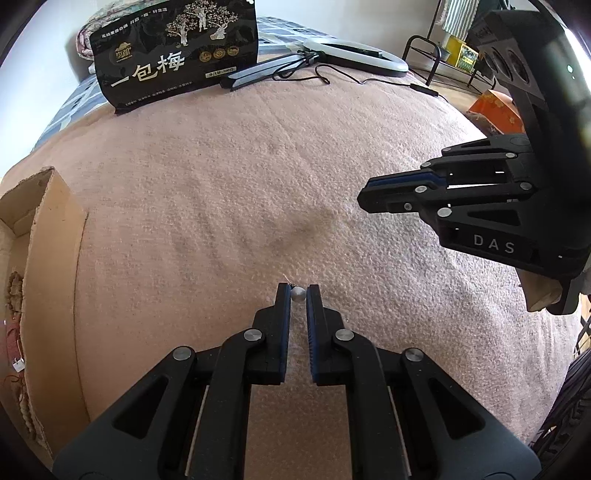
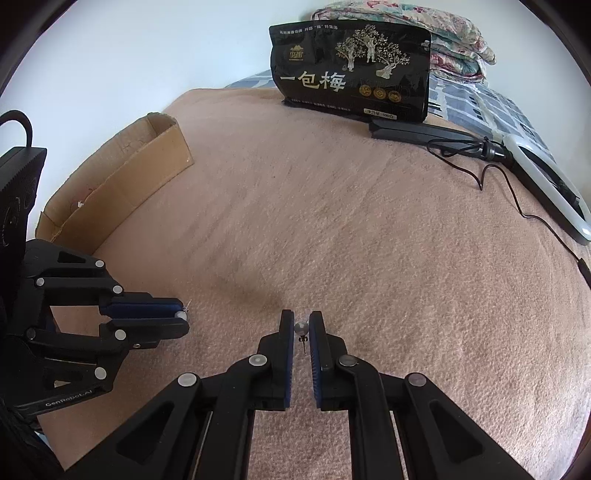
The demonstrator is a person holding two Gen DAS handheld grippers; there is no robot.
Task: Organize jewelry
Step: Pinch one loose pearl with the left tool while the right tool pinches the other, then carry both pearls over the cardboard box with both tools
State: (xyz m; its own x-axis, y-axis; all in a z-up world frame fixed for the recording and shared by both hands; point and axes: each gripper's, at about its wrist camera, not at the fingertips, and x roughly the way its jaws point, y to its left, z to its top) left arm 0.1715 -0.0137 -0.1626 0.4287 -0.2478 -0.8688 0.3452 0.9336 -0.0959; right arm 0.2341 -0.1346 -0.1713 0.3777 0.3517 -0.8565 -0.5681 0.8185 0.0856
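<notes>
**Pearl stud earrings: one pinched in each gripper above the blanket**

Pearl stud earrings are the items under handling, two in number, both off the surface.

1. Pink fleece blanket (image 2: 369, 258) covers the bed and fills both views. A shallow dent with a darker shade lies near its middle.
2. Black snack bag (image 2: 351, 70) with white Chinese lettering stands upright at the far edge, folded floral quilts (image 2: 443, 33) behind it.
3. Cardboard box (image 2: 122, 177), open-topped, lies at the blanket's left side. In the left wrist view beaded bracelets (image 1: 16, 295) and a red cord show inside it.
4. Ring light (image 2: 546, 184) with its black cable lies at the far right, beside a black folded stand (image 2: 417, 134).
5. Left gripper (image 1: 298, 291): fingers drawn close, pinching a pearl stud earring (image 1: 298, 293) at the tips; its thin post points up and away.
6. Right gripper (image 2: 301, 325): fingers likewise drawn close on a second pearl stud earring (image 2: 301, 327), post hanging downward between the pads.
7. The two grippers are apart, tips angled down toward the blanket, neither earring touching it.
</notes>
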